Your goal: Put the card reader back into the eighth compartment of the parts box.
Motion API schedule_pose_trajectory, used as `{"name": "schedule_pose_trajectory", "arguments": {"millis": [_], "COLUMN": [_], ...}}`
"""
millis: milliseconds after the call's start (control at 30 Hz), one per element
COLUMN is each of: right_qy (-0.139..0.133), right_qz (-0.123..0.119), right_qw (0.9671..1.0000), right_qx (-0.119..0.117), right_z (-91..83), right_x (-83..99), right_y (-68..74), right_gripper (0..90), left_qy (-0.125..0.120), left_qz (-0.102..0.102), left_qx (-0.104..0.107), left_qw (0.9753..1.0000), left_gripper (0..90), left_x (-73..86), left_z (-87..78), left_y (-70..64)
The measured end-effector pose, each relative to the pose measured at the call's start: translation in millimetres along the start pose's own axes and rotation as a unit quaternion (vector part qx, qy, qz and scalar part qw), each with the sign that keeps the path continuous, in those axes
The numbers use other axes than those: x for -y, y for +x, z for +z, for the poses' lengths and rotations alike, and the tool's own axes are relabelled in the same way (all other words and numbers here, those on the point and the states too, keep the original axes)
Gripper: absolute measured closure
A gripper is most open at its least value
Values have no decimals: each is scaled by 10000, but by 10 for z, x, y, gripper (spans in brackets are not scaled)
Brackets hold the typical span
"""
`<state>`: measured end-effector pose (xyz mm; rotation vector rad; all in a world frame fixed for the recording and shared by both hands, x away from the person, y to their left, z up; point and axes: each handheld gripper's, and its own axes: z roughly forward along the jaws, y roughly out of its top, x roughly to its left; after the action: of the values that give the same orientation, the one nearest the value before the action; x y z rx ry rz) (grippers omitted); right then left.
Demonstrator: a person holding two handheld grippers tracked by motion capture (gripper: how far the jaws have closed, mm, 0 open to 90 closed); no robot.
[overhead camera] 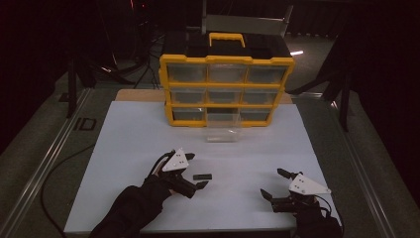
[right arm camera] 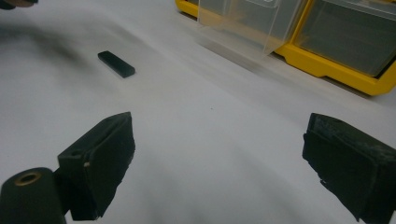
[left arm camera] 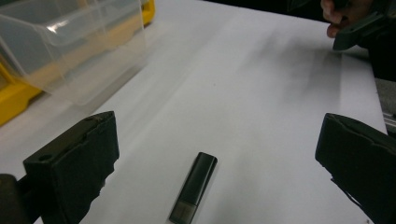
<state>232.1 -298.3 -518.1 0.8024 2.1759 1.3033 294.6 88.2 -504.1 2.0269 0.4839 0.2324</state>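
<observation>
Jaws of the left tool [overhead camera: 198, 170] stood wide apart and gripped nothing; in the left gripper view the small black stick [left arm camera: 194, 192] lay flat on the white sheet between them, touching neither jaw. From the high view the same stick [overhead camera: 202, 176] sat just beside that tool, on the near half of the table [overhead camera: 124, 148]. The right tool [overhead camera: 273, 184] was likewise spread open with nothing in it, hovering well apart from the stick on the other side of the sheet; its own view showed the stick [right arm camera: 116, 64] far off toward the upper left.

Farther out, 1 clear drawer [overhead camera: 222, 128] had been pulled forward from the bottom row of the yellow organizer [overhead camera: 226, 90], and it looked empty as far as the dim pictures allowed. The other 8 drawers sat closed in their slots.

Judged from this layout, the work appeared to be putting the stick into the open drawer, and it was at an early stage: the drawer was already out, the left tool was lined up around the stick, but no grip had been made. Left to do, by my reading, were closing on the stick, carrying it to the drawer, dropping it in, and probably pushing the drawer home.
</observation>
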Motion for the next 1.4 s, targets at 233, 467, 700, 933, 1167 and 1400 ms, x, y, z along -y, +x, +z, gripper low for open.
{"name": "schedule_pose_trajectory", "arguments": {"millis": [233, 467, 700, 933, 1167, 1400], "right_qy": [8, -4, 4, 6, 12, 5], "right_qz": [-14, -6, -36, -37, -26, -28], "right_qw": [10000, 10000, 10000, 10000, 10000, 10000], "right_qx": [-4, -4, -4, -1, -14, -28], "right_z": [2, 0, 0, 1, 4, 4], "right_x": [-1, -1, -3, -2, -1, -7], "right_y": [1, 1, 4, 4, 6, 18], "right_gripper": [90, 90, 90, 90, 90, 90], "left_qy": [168, 313, 524, 763, 1029, 1194], "left_qz": [-27, -35, -74, -100, -71, -38], "left_qx": [-8, 16, 15, 83, 60, 244], "left_qw": [9999, 9995, 9986, 9970, 9946, 9925], "left_gripper": [0, 0, 46, 104, 189, 355], "left_x": [47, 81, 137, 189, 207, 212], "left_z": [109, 200, 288, 341, 379, 406], "left_y": [16, 34, 80, 106, 128, 133]}}
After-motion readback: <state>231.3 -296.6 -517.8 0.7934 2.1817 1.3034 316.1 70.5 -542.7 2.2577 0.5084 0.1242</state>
